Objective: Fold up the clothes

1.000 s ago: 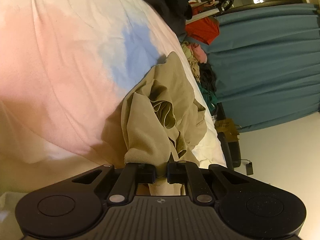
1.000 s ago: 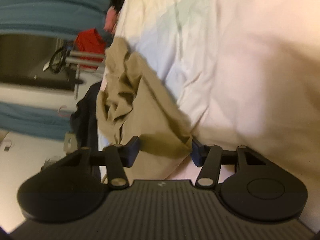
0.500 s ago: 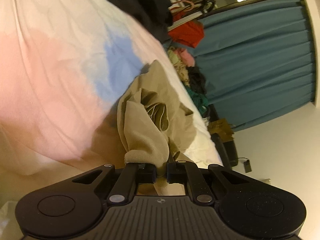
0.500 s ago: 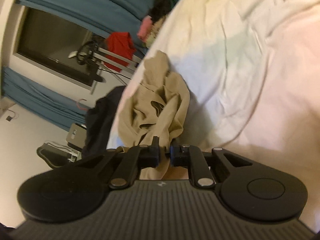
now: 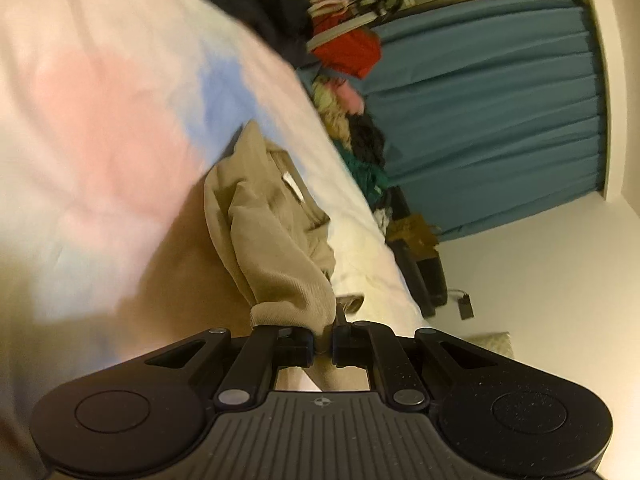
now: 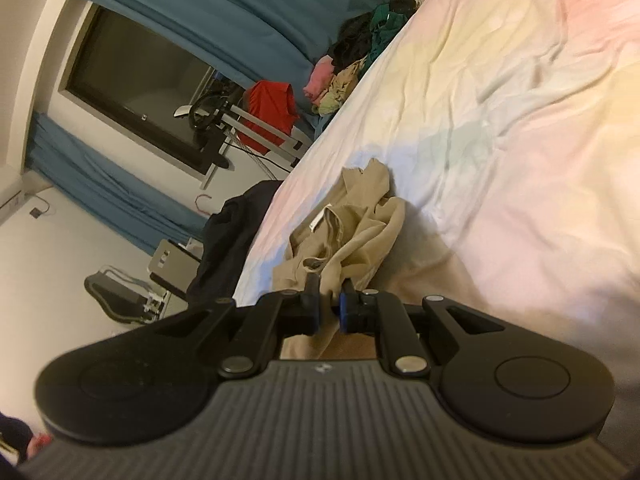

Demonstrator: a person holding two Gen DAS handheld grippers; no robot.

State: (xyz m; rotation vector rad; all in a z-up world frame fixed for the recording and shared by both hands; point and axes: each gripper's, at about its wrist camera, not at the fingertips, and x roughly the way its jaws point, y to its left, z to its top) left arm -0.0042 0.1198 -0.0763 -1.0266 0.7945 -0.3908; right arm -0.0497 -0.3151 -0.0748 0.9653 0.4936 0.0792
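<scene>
Stretching lengthwise away from both pinching claws, tan garment [image 5: 276, 248] crosses bedsheet [image 6: 500, 128].

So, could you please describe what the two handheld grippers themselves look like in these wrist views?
Both are matte black. The left gripper has a ribbed grey body, two round side lobes, silver rivets on its linkage bars and black pads. The right gripper has the same build, with blue pads. No cables or sleeves show.
</scene>
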